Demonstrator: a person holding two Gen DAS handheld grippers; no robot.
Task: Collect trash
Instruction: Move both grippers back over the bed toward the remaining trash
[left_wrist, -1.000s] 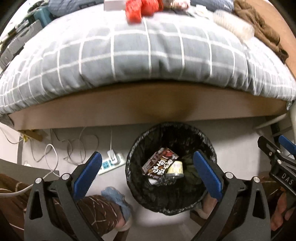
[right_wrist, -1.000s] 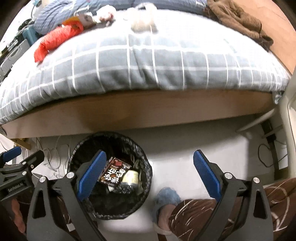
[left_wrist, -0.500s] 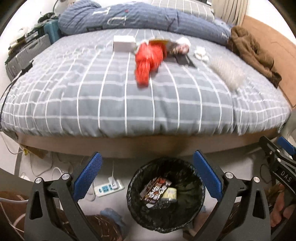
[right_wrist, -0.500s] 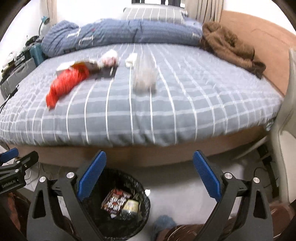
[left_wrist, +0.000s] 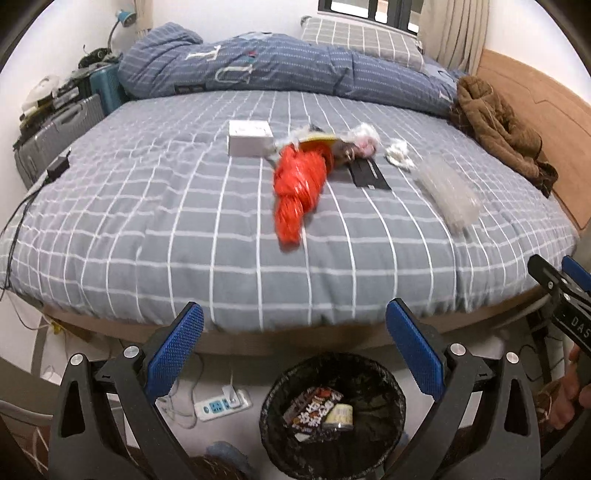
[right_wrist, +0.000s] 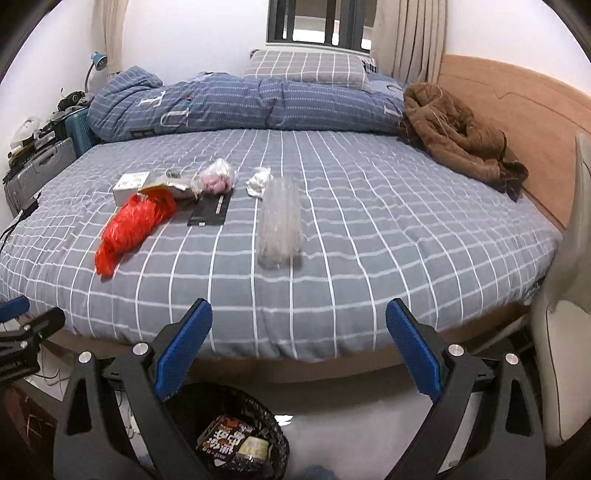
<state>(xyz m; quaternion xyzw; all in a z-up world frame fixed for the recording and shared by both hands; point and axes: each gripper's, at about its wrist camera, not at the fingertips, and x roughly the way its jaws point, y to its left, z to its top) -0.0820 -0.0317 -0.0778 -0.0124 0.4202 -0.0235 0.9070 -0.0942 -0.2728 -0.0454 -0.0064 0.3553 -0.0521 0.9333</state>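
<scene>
Grey checked bed spreads ahead of me, trash lying mid-mattress: red bag pointing toward my left near corner, clear bottle lengthwise toward me. My left gripper and right gripper gape wide, holding nothing. Below, the bin holds a snack packet and a small tub

We hold the left hand-held gripper and the right hand-held gripper level, side by side, jaws spread wide, gripping nothing.

"DAS" reads on the right gripper; the rest is illegible.
</scene>
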